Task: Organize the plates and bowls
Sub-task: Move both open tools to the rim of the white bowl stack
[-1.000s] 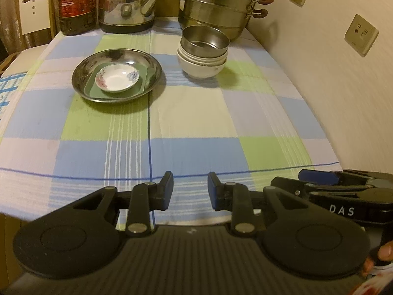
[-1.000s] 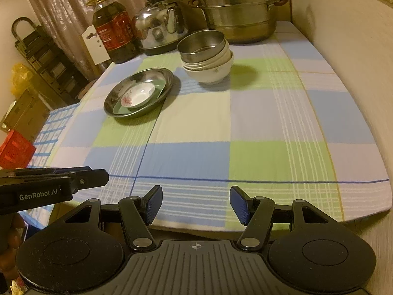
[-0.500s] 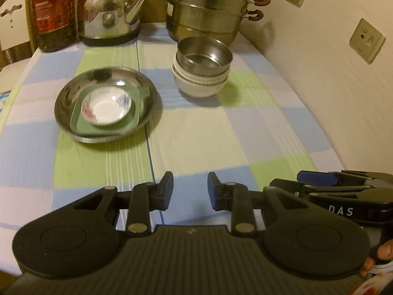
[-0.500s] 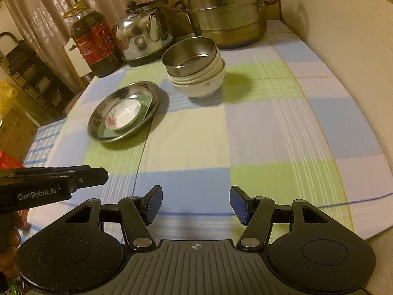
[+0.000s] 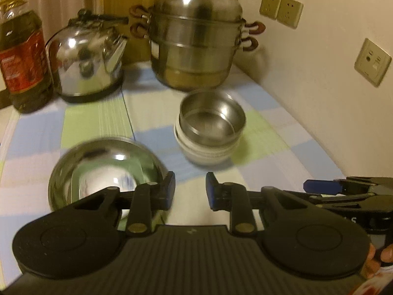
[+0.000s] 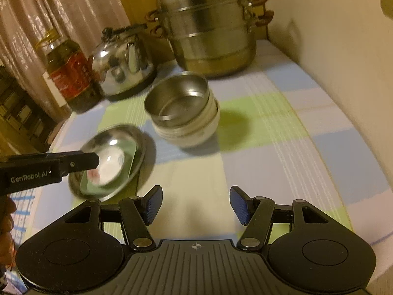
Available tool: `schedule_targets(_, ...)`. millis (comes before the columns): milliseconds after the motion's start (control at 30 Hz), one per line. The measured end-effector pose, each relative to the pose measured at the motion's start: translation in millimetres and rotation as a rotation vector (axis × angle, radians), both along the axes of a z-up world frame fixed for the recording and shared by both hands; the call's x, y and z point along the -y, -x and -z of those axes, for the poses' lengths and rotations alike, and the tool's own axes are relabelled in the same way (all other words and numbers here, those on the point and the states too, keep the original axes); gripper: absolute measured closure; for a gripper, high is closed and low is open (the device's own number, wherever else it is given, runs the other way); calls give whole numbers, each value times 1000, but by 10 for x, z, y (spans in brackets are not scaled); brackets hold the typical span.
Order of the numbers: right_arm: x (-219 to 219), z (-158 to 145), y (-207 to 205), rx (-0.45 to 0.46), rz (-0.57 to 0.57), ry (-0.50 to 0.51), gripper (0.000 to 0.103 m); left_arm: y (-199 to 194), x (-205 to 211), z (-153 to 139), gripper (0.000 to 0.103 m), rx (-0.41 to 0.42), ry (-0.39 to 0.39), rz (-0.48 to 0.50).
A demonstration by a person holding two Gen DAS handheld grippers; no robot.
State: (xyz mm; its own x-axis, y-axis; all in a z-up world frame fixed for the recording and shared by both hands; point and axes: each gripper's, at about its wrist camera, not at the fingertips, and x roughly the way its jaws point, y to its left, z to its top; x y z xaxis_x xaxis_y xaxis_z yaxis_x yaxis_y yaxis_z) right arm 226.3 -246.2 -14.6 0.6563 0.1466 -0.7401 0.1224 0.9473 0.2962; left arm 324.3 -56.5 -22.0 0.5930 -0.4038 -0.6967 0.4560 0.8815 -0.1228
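Note:
A steel bowl (image 5: pixel 211 120) sits on top of a stack of white bowls (image 5: pixel 206 152) in the middle of the checked tablecloth; the stack also shows in the right wrist view (image 6: pixel 186 127). To its left a wide steel plate (image 5: pixel 73 172) holds a green square plate and a small white flowered dish (image 6: pixel 110 167). My left gripper (image 5: pixel 190 191) is open and empty, just right of the steel plate and short of the stack. My right gripper (image 6: pixel 195 205) is open and empty, in front of the stack.
A steel kettle (image 5: pixel 86 66), a stacked steamer pot (image 5: pixel 196 44) and an oil bottle (image 5: pixel 22 59) stand along the back. A wall (image 5: pixel 319 86) with sockets runs along the right side. A dark rack (image 6: pixel 22 120) stands beyond the table's left edge.
Both grippers have moved forward over the table toward the bowls and plates, which now look much nearer. Both jaws have stayed open and empty.

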Motion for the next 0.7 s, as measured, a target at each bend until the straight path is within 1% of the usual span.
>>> schedule_targets(133,76,-44,-246,35,4,-1,42,-263,84,-31,82,14,39,-4)
schedule_targets(267,185,-85,-539,89,1,9,42,-482,212,-16,84,34,59,-17)
schedule_targets(433,351,-85,-901,147,-20,9,43,-723,362,65,87,24,54,-59)
schedule_targets(467,386,-71,-981,159,-28,3,46,-760,392,93,87,19,50,-65)
schedule_targets(500,416,-56,-1048,163,-35,-2,54,-790,415,122,88,16,44,-72)
schedule_targets(533,446,-40,-1103,165,-43,-9,58,-817,437,148,89,13,38,-80)
schedule_targets(600,499,10,-1220,168,-62,-22,68,-860,455,197,91,6,36,-94)
schedule_targets(633,517,34,-1263,169,-70,-21,71,-882,463,221,91,-1,38,-104)
schedule_targets(700,550,84,-1322,172,-86,-22,84,-905,479,259,91,-6,34,-116)
